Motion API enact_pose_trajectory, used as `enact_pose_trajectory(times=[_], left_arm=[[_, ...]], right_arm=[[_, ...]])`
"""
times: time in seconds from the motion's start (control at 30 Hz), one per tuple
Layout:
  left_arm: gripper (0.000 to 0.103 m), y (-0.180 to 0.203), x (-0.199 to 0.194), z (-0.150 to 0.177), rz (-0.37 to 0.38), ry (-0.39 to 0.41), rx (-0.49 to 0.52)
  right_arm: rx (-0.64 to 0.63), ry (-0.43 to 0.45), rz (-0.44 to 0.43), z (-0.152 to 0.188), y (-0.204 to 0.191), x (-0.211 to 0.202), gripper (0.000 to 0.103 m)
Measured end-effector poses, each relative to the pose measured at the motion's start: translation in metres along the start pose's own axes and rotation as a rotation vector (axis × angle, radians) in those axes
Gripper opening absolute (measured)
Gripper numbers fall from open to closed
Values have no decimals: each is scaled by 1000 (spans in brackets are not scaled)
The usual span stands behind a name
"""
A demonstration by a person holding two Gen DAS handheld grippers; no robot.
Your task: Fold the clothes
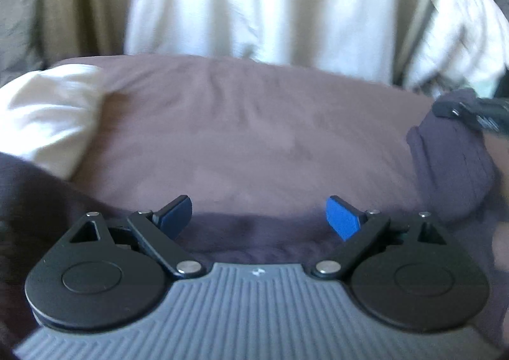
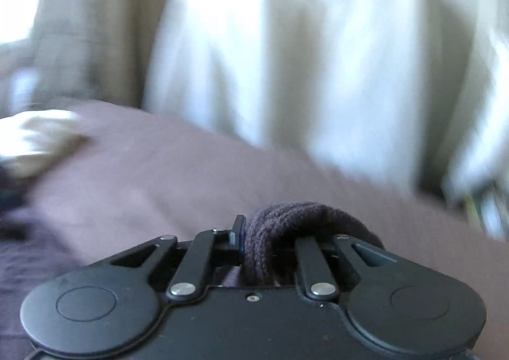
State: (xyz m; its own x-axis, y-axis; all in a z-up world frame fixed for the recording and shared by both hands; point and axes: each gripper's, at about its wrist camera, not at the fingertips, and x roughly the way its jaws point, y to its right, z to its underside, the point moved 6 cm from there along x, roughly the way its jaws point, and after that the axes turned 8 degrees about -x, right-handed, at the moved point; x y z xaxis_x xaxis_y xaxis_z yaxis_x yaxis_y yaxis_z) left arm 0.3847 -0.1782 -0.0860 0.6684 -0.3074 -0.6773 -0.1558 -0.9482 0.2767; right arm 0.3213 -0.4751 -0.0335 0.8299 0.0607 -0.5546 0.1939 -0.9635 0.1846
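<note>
Fingers on the left gripper (image 1: 259, 217) are spread wide, blue pads (image 1: 342, 217) facing each other with nothing between them; they hover just above a dark purple knit garment (image 1: 251, 232) lying on the mauve bed cover (image 1: 248, 137). Right gripper (image 2: 270, 232) is clamped on a rolled edge of that same dark knit garment (image 2: 286, 223): fabric bunches up between the jaws and drapes over the right-hand finger, hiding it. Left-hand finger of that gripper shows as a thin black tip pressed against the knit. From the left wrist view, the right gripper (image 1: 470, 112) sits at the far right edge, holding a raised flap of the garment (image 1: 451, 162) up off the cover; the rest of the garment runs low across the foreground toward the left gripper. White crumpled cloth (image 1: 47, 112) lies on the cover at far left, well apart from both grippers; also seen blurred in the right wrist view (image 2: 38, 140). Behind the bed hang a pale white curtain (image 1: 261, 0) and a tan curtain (image 1: 79, 0) beside it. Both views are motion-blurred, right wrist more so; what kind of garment it is can't be told, only dark ribbed knit.
</note>
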Motion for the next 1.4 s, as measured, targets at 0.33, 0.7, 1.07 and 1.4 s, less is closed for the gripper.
enact_pose_trajectory(times=[0.33,0.7,1.07,1.4], left_arm=[[92,-15,1,-9,-39,33,-63],[86,75,139,0,223,-389,-205],[67,222,87,50,247,-184,577],[82,167,149,9,171,-347,154]], right_arm=[[-113,-89,-324,46,-52,17,38],[489,1,-153,161,80,-98,65],[402,-211,-138,226,51,-109,69],[411,-219,-126,250,42,-116,78]])
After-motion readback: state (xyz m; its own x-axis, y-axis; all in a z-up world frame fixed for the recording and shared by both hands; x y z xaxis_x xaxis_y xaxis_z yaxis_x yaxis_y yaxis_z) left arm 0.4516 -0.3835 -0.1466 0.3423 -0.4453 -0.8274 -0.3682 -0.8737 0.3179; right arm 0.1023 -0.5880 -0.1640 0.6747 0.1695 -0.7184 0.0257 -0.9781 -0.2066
